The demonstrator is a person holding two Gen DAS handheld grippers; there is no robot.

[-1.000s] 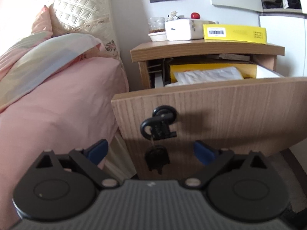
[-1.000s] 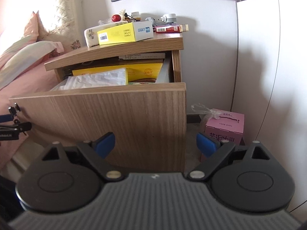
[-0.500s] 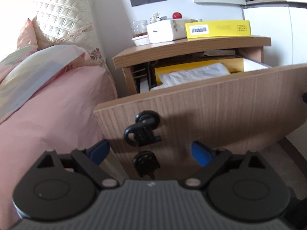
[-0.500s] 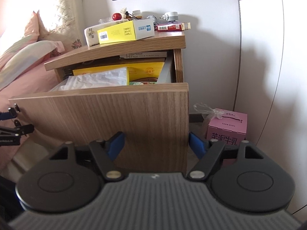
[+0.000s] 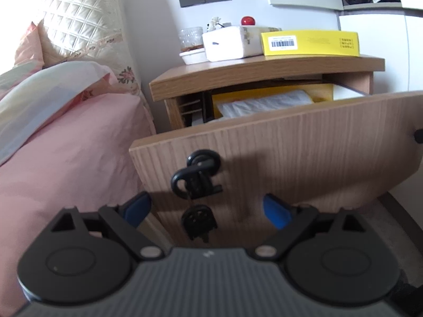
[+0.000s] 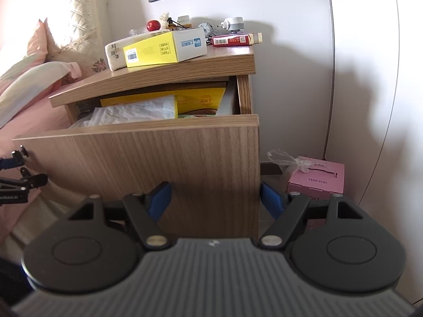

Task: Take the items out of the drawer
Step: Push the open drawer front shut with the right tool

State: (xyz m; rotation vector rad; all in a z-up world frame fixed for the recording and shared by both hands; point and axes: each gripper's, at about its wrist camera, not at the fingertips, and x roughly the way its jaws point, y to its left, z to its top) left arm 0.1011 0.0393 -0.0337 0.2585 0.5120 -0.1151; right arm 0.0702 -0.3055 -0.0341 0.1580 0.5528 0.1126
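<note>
Drawer (image 6: 148, 158) stands pulled out of the nightstand, its white bag (image 6: 137, 112) and yellow box (image 6: 201, 100) untaken; left gripper (image 5: 207, 208) and right gripper (image 6: 215, 199) gape empty before its front; removal remains.

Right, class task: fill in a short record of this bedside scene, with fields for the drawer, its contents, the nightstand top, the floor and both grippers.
Drawer: drawer pulled open, keys hanging from its lock
Contents: white plastic bag over yellow package
Top: yellow box, red box
Floor: pink box
Left gripper: open, empty
Right gripper: open, empty
</note>
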